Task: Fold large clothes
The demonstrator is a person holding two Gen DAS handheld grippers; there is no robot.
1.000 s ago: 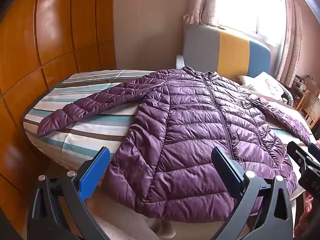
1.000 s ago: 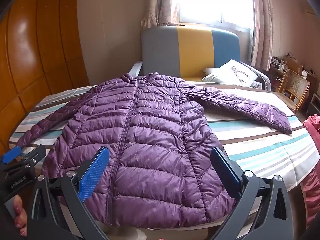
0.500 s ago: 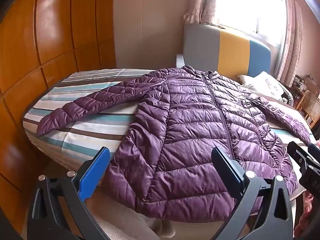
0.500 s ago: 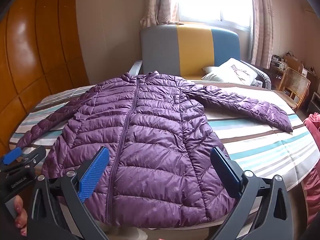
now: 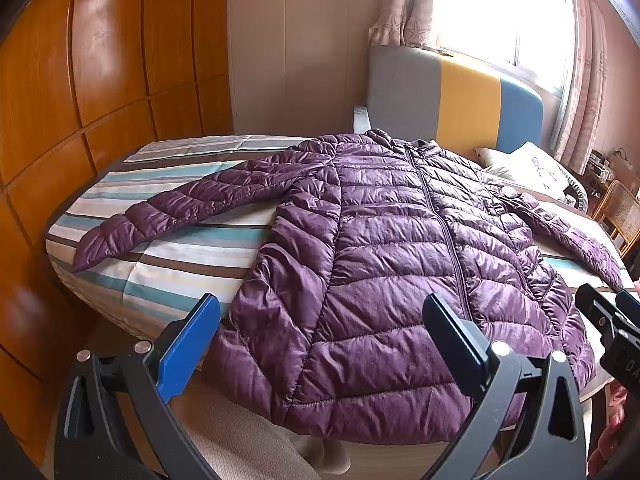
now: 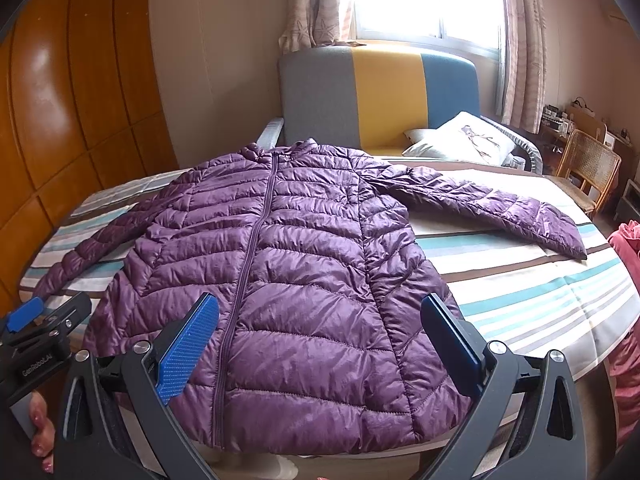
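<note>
A purple quilted puffer jacket [image 5: 380,264] [image 6: 288,280] lies flat and zipped on the striped bed [image 5: 160,264] [image 6: 540,292], both sleeves spread outward, its hem hanging over the near edge. My left gripper [image 5: 320,344] hovers open above the hem's left part, nothing between its blue pads. My right gripper [image 6: 320,340] hovers open above the hem's right part, also holding nothing. Each gripper shows at the edge of the other's view, the left gripper [image 6: 36,324] and the right gripper [image 5: 612,320].
An orange wooden wardrobe [image 5: 80,80] stands close on the left of the bed. A grey, yellow and blue headboard [image 6: 380,92] and a pillow [image 6: 464,136] are at the far end. A wicker chair [image 6: 588,164] stands right. Pink cloth [image 6: 628,248] lies at the right edge.
Both grippers have drifted very slightly; the jacket lies as before and both stay open.
</note>
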